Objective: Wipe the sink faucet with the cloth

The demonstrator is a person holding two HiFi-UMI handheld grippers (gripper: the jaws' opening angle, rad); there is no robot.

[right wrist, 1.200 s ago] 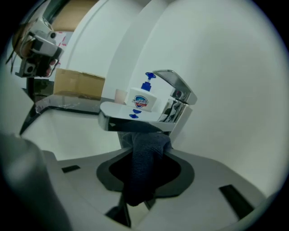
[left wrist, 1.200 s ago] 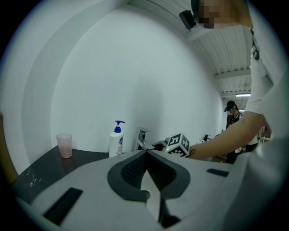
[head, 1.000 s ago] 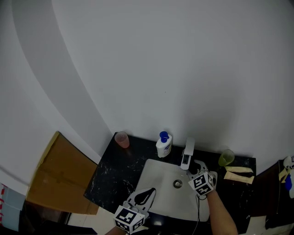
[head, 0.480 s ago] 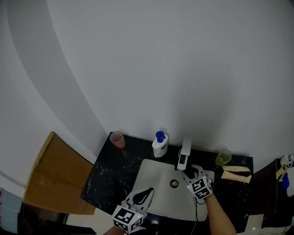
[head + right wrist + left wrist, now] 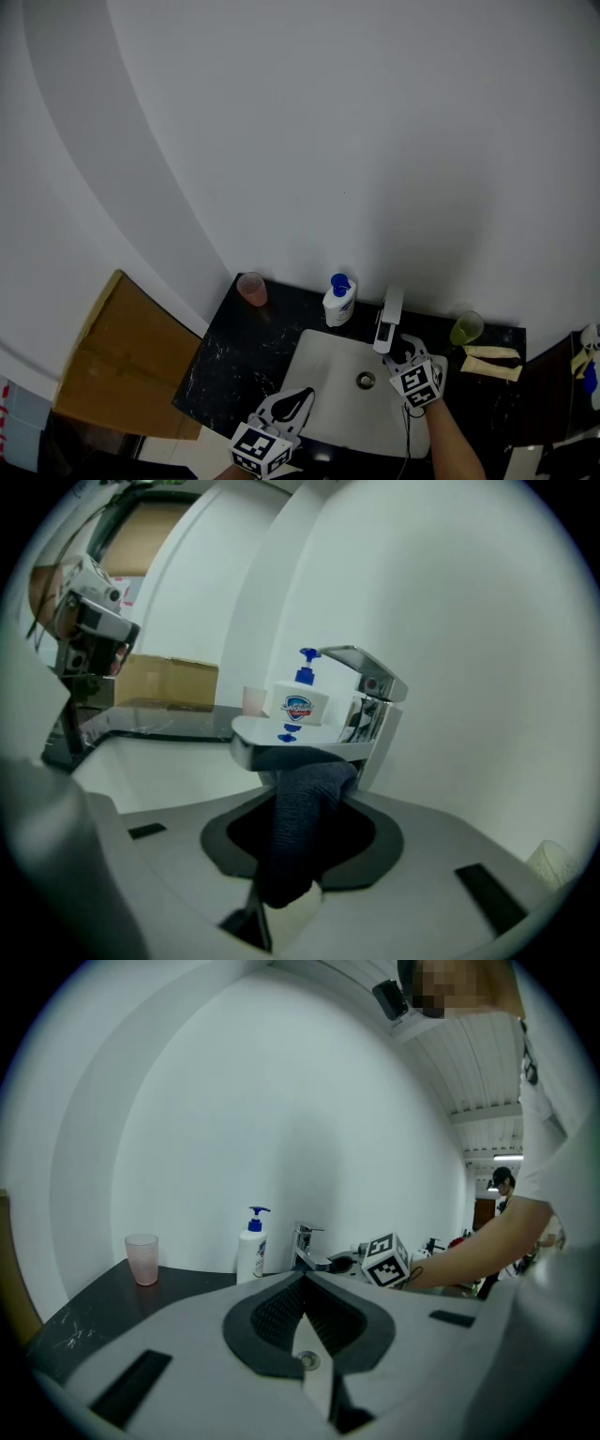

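Far left, a brown cardboard box (image 5: 117,352) sat next to the black marbled counter (image 5: 230,356), and a pink cup (image 5: 251,288) stood at the counter's back left corner, right by the wall.

The left gripper (image 5: 302,397) hovered over the front left edge of the white sink (image 5: 328,370). Its own view showed the jaws pressed together with nothing in them, pointing across the basin. It wasn't touching anything as far as I could see.

Behind the sink, a white soap bottle (image 5: 338,300) with a blue pump stood just left of the faucet (image 5: 388,319), close to it but not touching.

The right gripper (image 5: 401,349) was tucked in just beside the faucet, on its right front side. In the right gripper view its jaws were clamped on a bunched-up dark blue-grey cloth (image 5: 295,846), held partly apart by the wad. The top of the cloth was pushed up against the underside of the chrome spout. The person's bare forearm (image 5: 450,441) came in from the bottom edge.

Further right, a green cup (image 5: 466,327) stood near the wall, and a couple of flat beige pieces (image 5: 492,361) lay just in front of it near the counter's right edge.
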